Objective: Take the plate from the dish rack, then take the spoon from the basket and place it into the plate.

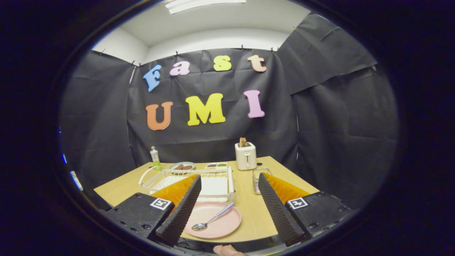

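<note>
A pink plate [214, 220] lies on the wooden table [254, 209] near its front edge, between my two fingers and closer to the left one. A metal spoon [212, 219] with a patterned handle rests in the plate, bowl toward me. Just beyond the plate stands the white wire dish rack [190, 179]. A small wire basket [258, 178] sits beside the rack, behind the right finger. My gripper [231, 209] is open and raised above the table, with nothing between its fingers.
A white toaster [246, 155] with toast in it stands at the back of the table. A green-capped bottle [155, 158], a plate with food [182, 166] and a small tray [216, 165] sit behind the rack. A fingertip [227, 250] shows at the table's front edge.
</note>
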The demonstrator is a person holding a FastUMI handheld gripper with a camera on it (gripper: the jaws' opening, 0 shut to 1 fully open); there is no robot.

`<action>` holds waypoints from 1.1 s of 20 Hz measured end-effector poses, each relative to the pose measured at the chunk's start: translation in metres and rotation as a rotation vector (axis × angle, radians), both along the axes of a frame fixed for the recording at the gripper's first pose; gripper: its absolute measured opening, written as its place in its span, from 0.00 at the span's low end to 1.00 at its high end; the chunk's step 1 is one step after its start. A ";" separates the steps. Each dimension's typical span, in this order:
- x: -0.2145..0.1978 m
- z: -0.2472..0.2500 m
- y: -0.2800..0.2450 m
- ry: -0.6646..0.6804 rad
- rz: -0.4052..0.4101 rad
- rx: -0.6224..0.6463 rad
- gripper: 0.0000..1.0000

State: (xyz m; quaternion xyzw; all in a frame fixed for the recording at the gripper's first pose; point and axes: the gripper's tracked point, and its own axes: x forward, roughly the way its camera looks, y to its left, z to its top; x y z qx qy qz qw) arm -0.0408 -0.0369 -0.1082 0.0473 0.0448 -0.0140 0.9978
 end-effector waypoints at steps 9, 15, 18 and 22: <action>-0.021 0.016 -0.014 -0.055 -0.019 0.044 1.00; -0.025 0.013 -0.022 -0.050 -0.016 0.008 1.00; -0.028 0.013 -0.018 -0.050 0.002 0.019 1.00; -0.028 0.014 -0.015 -0.057 0.013 -0.001 1.00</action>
